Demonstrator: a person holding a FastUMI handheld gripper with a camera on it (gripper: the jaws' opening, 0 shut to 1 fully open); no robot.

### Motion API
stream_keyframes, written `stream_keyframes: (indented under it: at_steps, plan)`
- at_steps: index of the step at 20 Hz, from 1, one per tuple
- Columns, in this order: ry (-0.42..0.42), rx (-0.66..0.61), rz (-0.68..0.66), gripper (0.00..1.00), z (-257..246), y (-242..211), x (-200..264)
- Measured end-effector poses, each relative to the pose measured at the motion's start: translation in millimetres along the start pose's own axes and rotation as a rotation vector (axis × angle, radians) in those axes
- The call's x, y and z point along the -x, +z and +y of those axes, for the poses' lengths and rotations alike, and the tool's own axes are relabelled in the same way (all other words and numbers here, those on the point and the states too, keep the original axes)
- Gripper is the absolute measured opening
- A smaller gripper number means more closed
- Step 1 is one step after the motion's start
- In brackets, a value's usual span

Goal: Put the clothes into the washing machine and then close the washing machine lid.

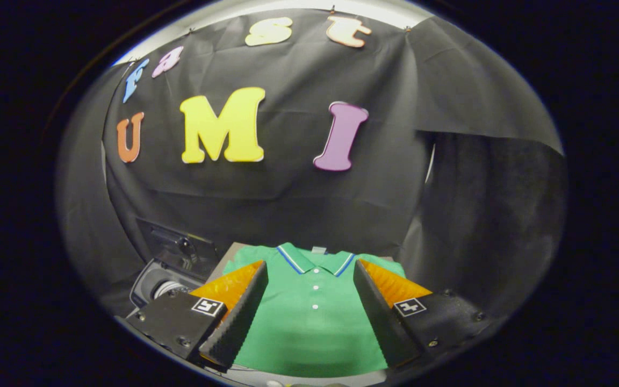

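One shirt to load, nothing yet done.
A green polo shirt [309, 306] lies flat between and beyond the spread, empty fingers of the gripper [309, 274]; the washing machine [162, 282] stands just beside it, lid [178, 244] up, awaiting both the loading and the closing.

Place: recording booth, black cloth wall [299, 204] behind.
Evidence: washer [162, 282] stood open beside laid-out shirt [309, 317].

One green polo shirt [309, 317]; one washing machine [162, 279] at nine o'clock of it; one gripper [309, 274], fingers spread apart.
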State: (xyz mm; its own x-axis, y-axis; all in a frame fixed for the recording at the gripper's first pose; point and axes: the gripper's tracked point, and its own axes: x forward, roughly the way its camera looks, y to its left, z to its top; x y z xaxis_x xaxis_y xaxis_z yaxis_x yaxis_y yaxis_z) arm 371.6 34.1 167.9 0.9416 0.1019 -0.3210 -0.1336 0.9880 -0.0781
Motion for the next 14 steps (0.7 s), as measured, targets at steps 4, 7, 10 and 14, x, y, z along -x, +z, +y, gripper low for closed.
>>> stream_keyframes:
  at_steps: [4,7,10,14]
  plan:
    - [0.019,-0.041,0.121,1.00,-5.6,-21.1,-33.5]
    - [0.028,-0.052,0.180,1.00,-5.1,-33.9,-47.9]
    - [0.015,-0.049,0.241,1.00,-6.0,-45.2,-57.5]
    - [0.023,-0.098,0.355,1.00,-4.3,-68.2,-72.5]
